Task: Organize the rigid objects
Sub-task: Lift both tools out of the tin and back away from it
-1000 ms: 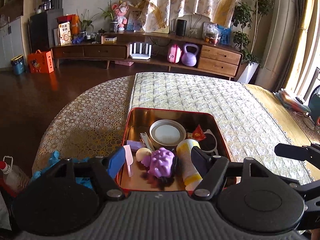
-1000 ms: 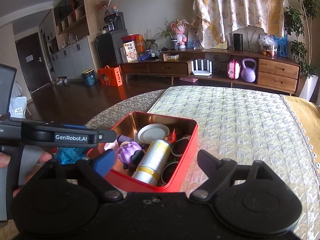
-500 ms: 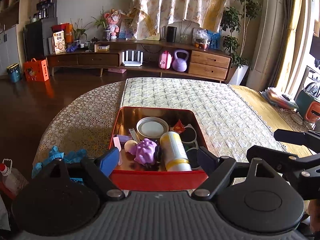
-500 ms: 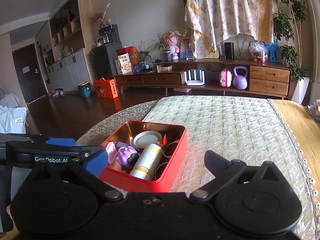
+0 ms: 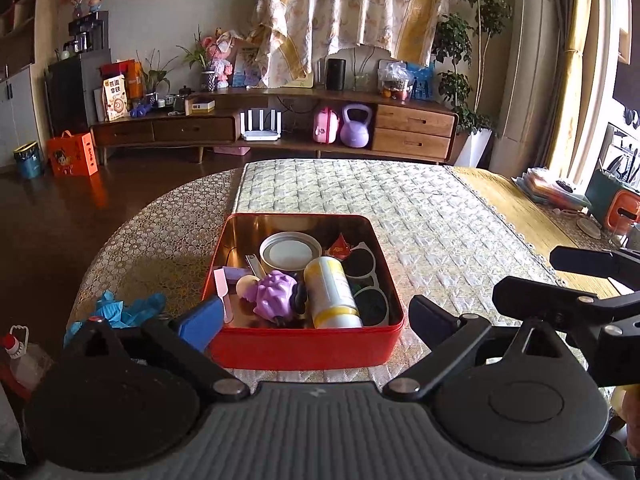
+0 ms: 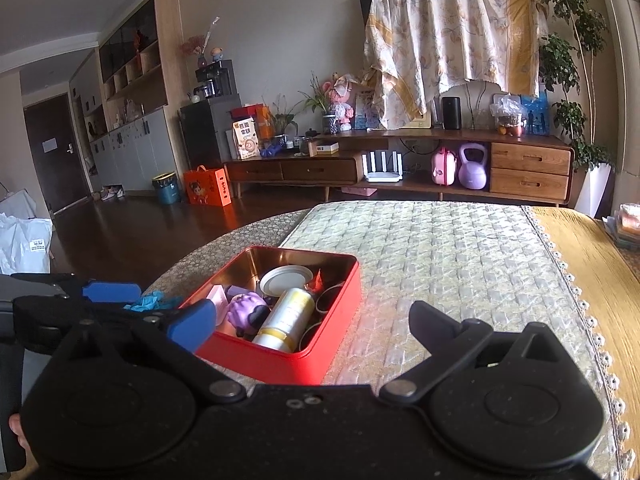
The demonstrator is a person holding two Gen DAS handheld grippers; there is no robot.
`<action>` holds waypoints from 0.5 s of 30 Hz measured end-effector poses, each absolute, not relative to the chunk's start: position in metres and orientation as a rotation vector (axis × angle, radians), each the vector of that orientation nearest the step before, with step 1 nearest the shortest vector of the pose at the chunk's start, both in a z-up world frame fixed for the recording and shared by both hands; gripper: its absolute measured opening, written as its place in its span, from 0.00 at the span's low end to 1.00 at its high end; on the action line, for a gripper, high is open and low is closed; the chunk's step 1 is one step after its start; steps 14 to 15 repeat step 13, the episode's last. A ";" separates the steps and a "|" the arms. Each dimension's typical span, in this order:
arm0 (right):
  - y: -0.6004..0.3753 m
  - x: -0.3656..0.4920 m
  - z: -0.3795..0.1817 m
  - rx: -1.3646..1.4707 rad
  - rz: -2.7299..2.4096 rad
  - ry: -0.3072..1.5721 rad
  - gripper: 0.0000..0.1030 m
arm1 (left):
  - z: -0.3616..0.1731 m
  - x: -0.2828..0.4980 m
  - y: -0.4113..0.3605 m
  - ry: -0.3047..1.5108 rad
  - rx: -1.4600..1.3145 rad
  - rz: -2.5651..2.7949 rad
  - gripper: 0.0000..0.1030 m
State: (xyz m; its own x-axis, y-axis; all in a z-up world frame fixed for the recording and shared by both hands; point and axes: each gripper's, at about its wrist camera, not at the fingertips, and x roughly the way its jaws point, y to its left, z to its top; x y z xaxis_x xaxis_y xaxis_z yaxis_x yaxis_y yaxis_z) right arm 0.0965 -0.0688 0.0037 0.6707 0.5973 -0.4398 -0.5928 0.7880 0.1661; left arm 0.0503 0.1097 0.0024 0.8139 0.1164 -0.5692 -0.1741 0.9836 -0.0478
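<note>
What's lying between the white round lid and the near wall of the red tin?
In the left wrist view, the purple spiky toy and the white bottle with yellow bands lie between the lid and the red tin's near wall.

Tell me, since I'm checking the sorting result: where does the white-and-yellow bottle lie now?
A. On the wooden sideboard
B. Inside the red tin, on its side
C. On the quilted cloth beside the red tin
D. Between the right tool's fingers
B: the white-and-yellow bottle lies on its side inside the red tin, next to the purple toy.
</note>
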 end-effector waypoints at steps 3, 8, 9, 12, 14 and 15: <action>-0.074 0.096 0.001 0.020 0.668 0.506 1.00 | 0.003 0.049 0.107 0.598 -0.104 0.163 0.97; -0.080 0.095 -0.004 0.029 0.660 0.517 1.00 | 0.002 0.048 0.105 0.592 -0.102 0.170 0.97; -0.081 0.097 -0.005 0.030 0.657 0.519 1.00 | 0.003 0.048 0.105 0.590 -0.101 0.172 0.97; -0.086 0.101 -0.009 0.035 0.637 0.526 1.00 | 0.002 0.049 0.103 0.595 -0.103 0.164 0.97; -0.089 0.103 -0.011 0.035 0.625 0.531 1.00 | 0.003 0.049 0.102 0.596 -0.103 0.160 0.97; -0.089 0.103 -0.011 0.035 0.625 0.531 1.00 | 0.003 0.049 0.102 0.596 -0.103 0.160 0.97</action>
